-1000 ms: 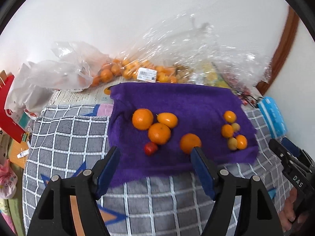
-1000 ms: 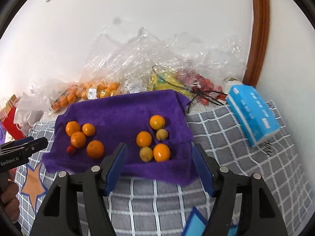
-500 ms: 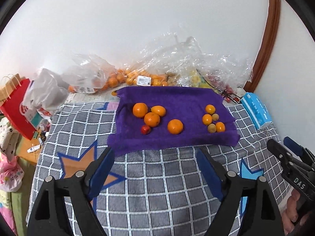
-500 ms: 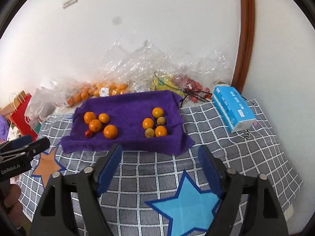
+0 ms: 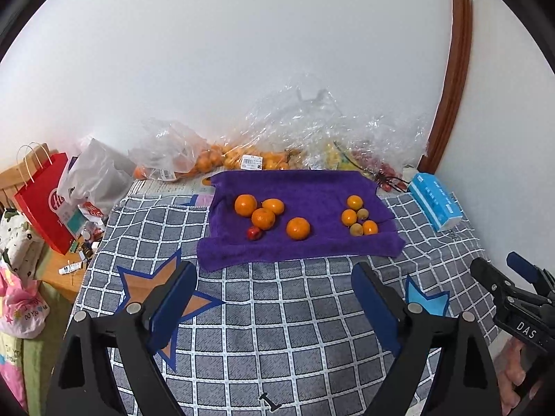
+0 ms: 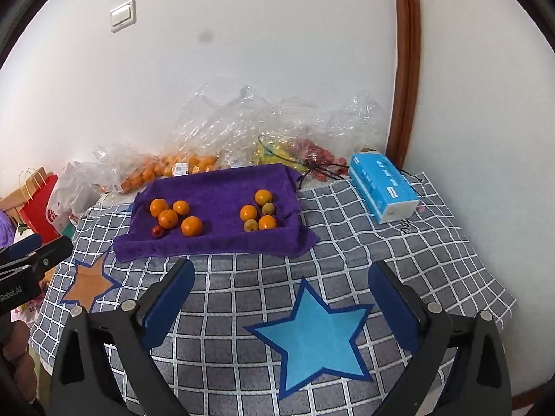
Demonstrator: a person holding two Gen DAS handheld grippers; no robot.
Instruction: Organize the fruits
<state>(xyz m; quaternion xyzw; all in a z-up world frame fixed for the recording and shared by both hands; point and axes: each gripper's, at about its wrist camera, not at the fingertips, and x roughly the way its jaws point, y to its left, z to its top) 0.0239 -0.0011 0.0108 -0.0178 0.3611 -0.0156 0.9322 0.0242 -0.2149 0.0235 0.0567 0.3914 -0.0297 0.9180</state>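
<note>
A purple towel (image 5: 312, 190) (image 6: 222, 190) lies at the far side of a grey checked cloth. On its left sit several oranges (image 5: 297, 228) (image 6: 191, 226) and a small red fruit (image 5: 254, 233) (image 6: 158, 231). On its right lies a cluster of small oranges and yellowish fruits (image 5: 359, 220) (image 6: 258, 215). My left gripper (image 5: 274, 272) hangs well short of the towel, jaws opening, nothing between them. My right gripper (image 6: 281, 269) is likewise back over the cloth, jaws opening and empty. Each gripper shows at the edge of the other's view.
Clear plastic bags of oranges (image 5: 222, 159) and other fruit (image 6: 277, 149) pile against the wall. A blue tissue pack (image 5: 435, 201) (image 6: 383, 187) lies at the right. A red paper bag (image 5: 45, 201) and clutter stand off the left edge. Star patches mark the cloth (image 6: 312, 339).
Both grippers have drawn back and up from the towel, so the fruit looks smaller and farther. Both pairs of jaws have spread wider. The fruit has not moved.
</note>
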